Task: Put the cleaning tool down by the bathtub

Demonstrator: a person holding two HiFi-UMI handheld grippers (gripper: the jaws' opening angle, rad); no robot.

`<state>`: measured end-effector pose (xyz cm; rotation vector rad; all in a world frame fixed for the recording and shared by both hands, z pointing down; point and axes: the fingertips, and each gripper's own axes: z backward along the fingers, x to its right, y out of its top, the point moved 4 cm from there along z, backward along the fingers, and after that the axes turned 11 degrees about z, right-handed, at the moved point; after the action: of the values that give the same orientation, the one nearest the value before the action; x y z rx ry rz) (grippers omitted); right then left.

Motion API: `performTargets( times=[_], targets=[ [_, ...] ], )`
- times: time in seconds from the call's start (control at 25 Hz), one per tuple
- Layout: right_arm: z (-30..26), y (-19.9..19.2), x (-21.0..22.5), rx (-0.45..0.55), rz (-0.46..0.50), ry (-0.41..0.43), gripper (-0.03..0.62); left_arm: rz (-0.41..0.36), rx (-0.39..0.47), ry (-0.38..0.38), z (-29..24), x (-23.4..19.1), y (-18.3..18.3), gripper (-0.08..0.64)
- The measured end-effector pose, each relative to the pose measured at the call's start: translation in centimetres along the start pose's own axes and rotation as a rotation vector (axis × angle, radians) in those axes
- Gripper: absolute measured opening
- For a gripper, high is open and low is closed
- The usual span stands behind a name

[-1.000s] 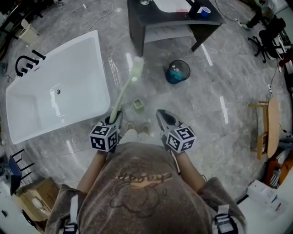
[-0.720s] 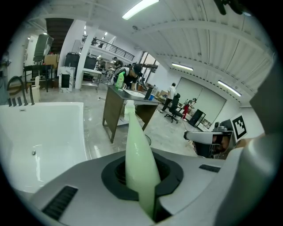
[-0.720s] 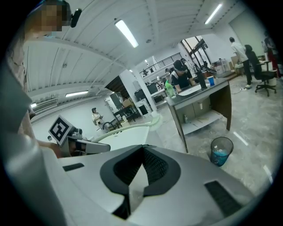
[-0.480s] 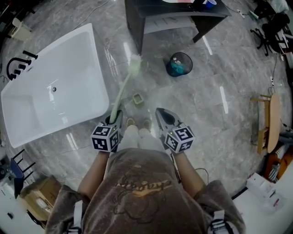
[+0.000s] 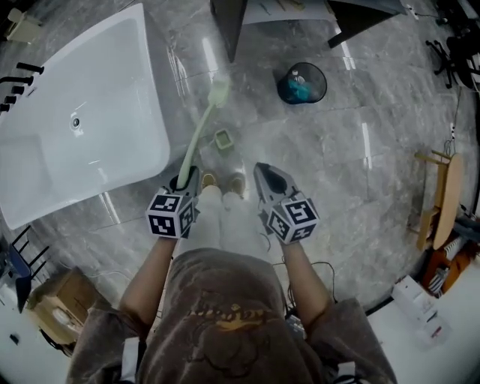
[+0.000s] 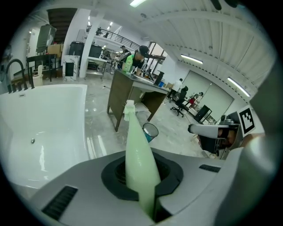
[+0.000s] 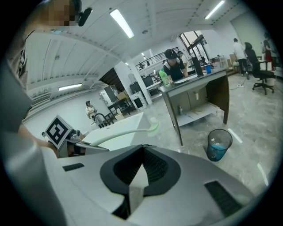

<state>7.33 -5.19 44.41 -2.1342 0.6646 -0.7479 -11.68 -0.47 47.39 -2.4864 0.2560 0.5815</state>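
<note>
Green brush point(image 5: 194, 142) gripped in left gripper point(image 5: 187, 178) jaws, pointing 1 o'clock; tub point(image 5: 112, 97) at 10 o'clock; right gripper point(image 5: 264, 172) jaws closed, empty.

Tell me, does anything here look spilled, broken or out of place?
Nothing looks spilled or broken. The one odd thing is the white bathtub, which stands on the open workshop floor, askew to the dark desk.
</note>
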Motion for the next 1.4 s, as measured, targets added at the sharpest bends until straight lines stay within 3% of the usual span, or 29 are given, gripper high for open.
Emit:
performTargets(
  times=[0.96, 1.4],
  targets=[
    [-8.3, -12.9, 3.9, -0.090, 0.021, 0.052, 0.000, 0.073, -0.123, 0.072, -12.5, -7.2, -12.2, 0.011],
    [-10.0, -15.4, 4.9, -0.122, 0.030, 0.048, 0.000, 0.149, -0.208, 0.112, -18.0, -10.3, -16.7, 0.011]
  ],
)
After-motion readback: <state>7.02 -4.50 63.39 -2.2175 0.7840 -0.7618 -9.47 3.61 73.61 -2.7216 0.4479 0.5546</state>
